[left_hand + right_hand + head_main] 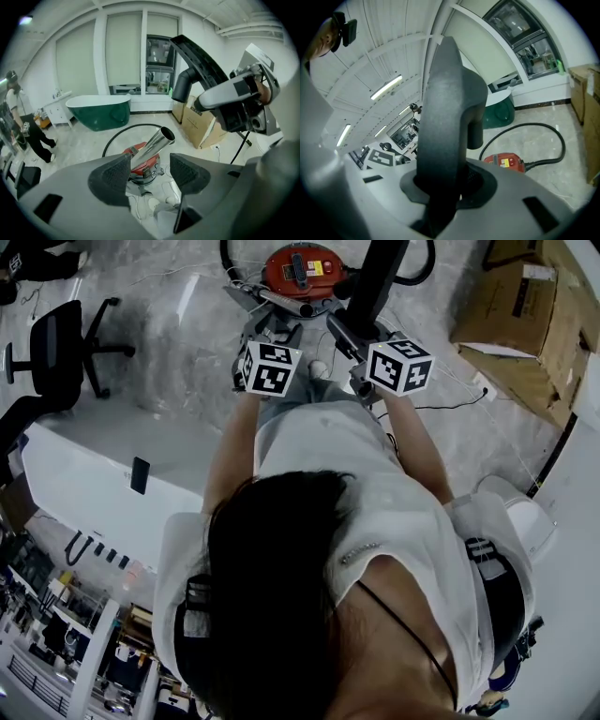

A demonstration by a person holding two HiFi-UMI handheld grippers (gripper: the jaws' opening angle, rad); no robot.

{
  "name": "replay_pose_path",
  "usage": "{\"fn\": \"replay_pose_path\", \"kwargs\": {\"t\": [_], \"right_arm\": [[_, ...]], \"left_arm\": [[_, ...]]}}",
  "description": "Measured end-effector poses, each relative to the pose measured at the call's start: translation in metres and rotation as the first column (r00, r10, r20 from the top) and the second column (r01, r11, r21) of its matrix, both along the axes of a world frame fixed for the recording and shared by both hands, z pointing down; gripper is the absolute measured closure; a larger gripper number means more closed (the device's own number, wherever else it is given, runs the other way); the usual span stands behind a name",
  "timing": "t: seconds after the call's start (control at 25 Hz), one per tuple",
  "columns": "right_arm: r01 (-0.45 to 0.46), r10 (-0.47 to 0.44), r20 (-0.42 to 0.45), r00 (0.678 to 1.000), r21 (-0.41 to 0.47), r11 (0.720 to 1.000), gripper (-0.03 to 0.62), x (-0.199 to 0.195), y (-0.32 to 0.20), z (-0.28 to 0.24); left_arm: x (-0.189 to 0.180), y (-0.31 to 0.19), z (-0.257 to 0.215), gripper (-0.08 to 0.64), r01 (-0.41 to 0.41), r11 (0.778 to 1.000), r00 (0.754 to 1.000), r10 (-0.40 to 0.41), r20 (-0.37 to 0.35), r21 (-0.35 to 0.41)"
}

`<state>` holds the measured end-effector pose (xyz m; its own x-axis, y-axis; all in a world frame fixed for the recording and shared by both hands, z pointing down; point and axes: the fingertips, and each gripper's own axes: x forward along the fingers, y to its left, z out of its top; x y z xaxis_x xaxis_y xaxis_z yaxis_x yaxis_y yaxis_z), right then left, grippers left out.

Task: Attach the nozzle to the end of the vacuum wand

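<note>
My right gripper (pixel 445 187) is clamped on the black floor nozzle (pixel 443 108), holding it above the red vacuum canister (pixel 506 161). My left gripper (pixel 150 171) stands wide open, with the metal wand (pixel 152 147) between its pads but not gripped. The wand's open end points up toward the nozzle. I judge I'm lining the two up. Next I should close on the wand and steer the nozzle's neck squarely onto the tube end.

There are two grippers: the left gripper (pixel 149 173) and the right gripper (pixel 446 185). One metal wand (pixel 152 145), one black nozzle (pixel 445 117), one red vacuum cleaner (pixel 302 268) and one black hose (pixel 521 124) are seen — also one green bathtub (pixel 98 110), two cardboard boxes (pixel 179 108) (pixel 205 129), one office chair (pixel 66 348) — and one standing person (pixel 23 126) far off.
</note>
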<state>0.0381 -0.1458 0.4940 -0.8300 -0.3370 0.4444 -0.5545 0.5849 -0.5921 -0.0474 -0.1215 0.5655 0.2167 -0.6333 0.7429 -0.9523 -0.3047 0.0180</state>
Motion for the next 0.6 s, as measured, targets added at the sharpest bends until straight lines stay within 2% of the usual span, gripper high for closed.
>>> {"fn": "replay_pose_path", "kwargs": {"t": [0.08, 0.2, 0.44, 0.52, 0.6], "right_arm": [[-0.004, 0.004, 0.008, 1.0, -0.002, 1.0, 0.505, 0.001, -0.001, -0.002], [-0.019, 0.019, 0.031, 0.999, -0.013, 1.0, 0.505, 0.001, -0.001, -0.004], [-0.01, 0.011, 0.029, 1.0, -0.032, 0.999, 0.505, -0.001, 0.005, -0.001], [-0.008, 0.009, 0.027, 1.0, -0.038, 0.999, 0.505, -0.004, 0.008, 0.0], [0.004, -0.003, 0.019, 1.0, -0.033, 0.999, 0.505, -0.009, 0.009, 0.0]], "left_arm": [[-0.001, -0.002, 0.01, 0.309, -0.059, 0.998, 0.997, 0.06, 0.055, -0.012], [-0.006, -0.006, 0.023, 0.295, -0.146, 0.989, 0.977, 0.147, 0.154, -0.013], [-0.003, -0.025, 0.045, 0.29, -0.254, 0.967, 0.948, 0.249, 0.196, 0.004], [-0.003, -0.031, 0.05, 0.288, -0.316, 0.949, 0.923, 0.306, 0.235, 0.005], [-0.005, -0.038, 0.056, 0.284, -0.401, 0.916, 0.873, 0.384, 0.299, -0.006]]}}
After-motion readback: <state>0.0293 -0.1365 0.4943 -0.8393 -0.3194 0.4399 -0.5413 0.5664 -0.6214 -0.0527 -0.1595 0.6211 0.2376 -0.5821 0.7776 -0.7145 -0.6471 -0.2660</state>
